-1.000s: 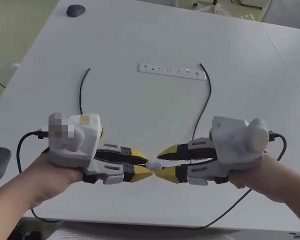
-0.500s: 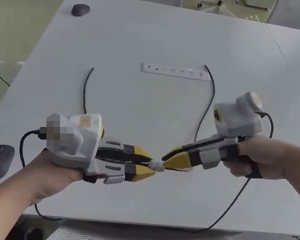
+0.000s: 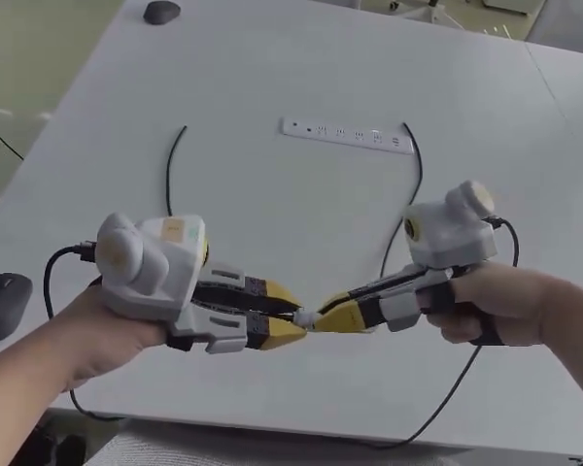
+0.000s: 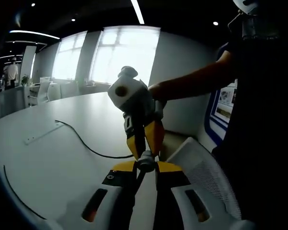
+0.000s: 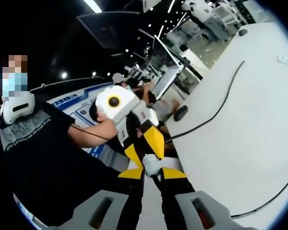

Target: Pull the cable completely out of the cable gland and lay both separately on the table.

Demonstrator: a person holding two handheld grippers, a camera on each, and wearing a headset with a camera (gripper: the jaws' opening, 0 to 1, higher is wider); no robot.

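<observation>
Over the white table's (image 3: 272, 223) near edge, the two grippers meet tip to tip. A small white cable gland (image 3: 306, 317) sits between them. My right gripper (image 3: 327, 316) comes in from the right and is shut on the gland (image 5: 151, 165). From the left, my left gripper (image 3: 290, 323) is shut on the black cable (image 4: 136, 188), which runs back from the gland (image 4: 146, 161) between its jaws. The right gripper (image 4: 145, 143) also appears in the left gripper view, and the left gripper (image 5: 146, 146) in the right gripper view. The cable sits in the gland.
A white power strip (image 3: 348, 137) lies at the table's far side, with its black cord (image 3: 405, 209) trailing towards the right hand. A loose black wire (image 3: 170, 170) lies to the left. One dark mouse (image 3: 2, 306) rests at the left edge, another mouse (image 3: 161, 12) far back.
The right gripper has rolled about its own axis, its box turning from level to upright, while its tips stayed at the gland. The left gripper has hardly moved.
</observation>
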